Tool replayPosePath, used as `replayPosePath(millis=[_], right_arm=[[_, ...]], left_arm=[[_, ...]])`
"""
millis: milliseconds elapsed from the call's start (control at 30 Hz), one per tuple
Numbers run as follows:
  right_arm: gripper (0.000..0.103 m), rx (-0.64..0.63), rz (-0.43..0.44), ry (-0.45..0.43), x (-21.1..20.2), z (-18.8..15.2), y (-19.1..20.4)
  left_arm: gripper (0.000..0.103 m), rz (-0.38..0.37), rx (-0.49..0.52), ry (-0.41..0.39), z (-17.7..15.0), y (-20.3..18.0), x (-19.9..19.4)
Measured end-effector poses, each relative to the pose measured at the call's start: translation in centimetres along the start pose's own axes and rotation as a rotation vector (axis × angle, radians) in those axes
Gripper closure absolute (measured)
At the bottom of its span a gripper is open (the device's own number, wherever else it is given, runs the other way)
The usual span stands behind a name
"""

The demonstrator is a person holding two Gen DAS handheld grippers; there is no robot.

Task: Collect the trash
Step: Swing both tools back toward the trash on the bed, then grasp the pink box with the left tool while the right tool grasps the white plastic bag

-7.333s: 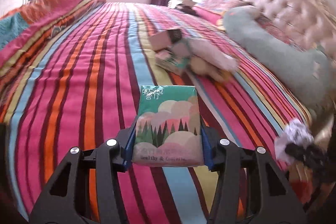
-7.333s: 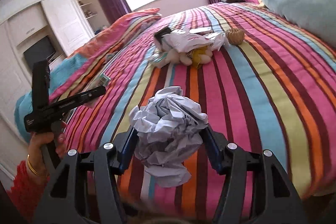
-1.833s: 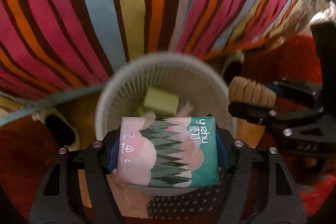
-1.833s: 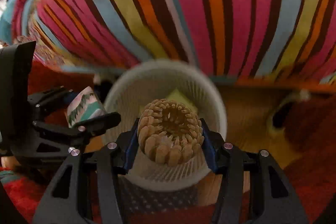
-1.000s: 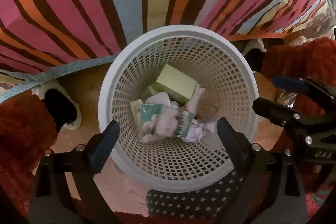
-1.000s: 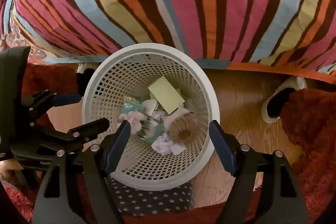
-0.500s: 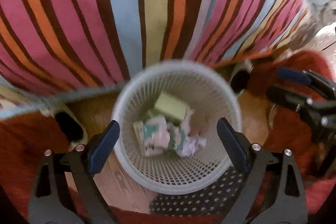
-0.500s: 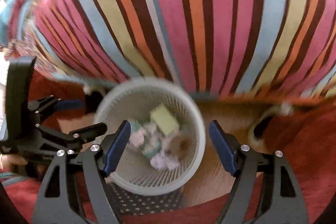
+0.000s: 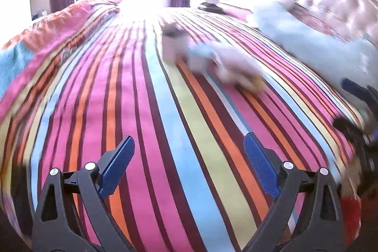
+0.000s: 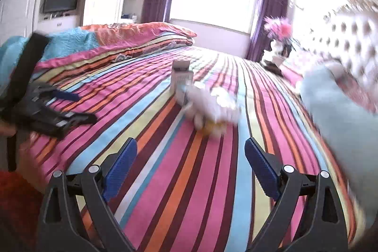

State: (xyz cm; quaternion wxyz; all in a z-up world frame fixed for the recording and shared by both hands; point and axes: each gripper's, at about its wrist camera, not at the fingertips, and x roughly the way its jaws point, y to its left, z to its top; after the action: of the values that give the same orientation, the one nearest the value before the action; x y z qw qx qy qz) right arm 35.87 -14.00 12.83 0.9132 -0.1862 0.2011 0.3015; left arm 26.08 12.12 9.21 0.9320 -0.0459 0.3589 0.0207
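Both grippers hang over the striped bedspread (image 9: 189, 157) with nothing between their pads. The left gripper (image 9: 189, 164) has its jaws spread wide and empty; the right gripper (image 10: 191, 165) is opening, also empty. Ahead of both jaws, well apart from them, lies the remaining trash pile (image 10: 210, 105) (blurred — a small carton (image 10: 180, 80) stands at its far end). Bare stripes fill the room between. Right of the jaws, a pale blue bolster (image 10: 340, 105) lines that edge of the bed.

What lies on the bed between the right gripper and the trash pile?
Nothing: in the right wrist view only bare striped bedspread stretches from the empty right gripper, whose jaws are opening, to the blurred trash pile.
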Motion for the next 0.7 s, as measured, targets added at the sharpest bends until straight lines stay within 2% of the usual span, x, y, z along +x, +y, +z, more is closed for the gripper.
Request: replayPosePath(millis=[133,300,433,700], right_arm=[[0.015,-0.091,-0.003,0.072,6.7,2.7,-0.9],[0.015,-0.131,-0.026,0.145,12.7,3.7,-1.9],[0.015,-0.144,-0.012,0.175,15.1,3.8,-2.2],[0.016,-0.152,0.041,0.201,17.4,3.6,-2.5]], left_arm=[[0.012,0.015,-0.057,0.011,6.6,2.5,7.2],[0.012,0.001,-0.1,0.016,11.6,3.9,12.7],[0.012,-0.026,-0.06,0.031,13.7,3.7,16.0],[0.012,-0.009,-0.01,0.091,15.6,3.7,21.9]])
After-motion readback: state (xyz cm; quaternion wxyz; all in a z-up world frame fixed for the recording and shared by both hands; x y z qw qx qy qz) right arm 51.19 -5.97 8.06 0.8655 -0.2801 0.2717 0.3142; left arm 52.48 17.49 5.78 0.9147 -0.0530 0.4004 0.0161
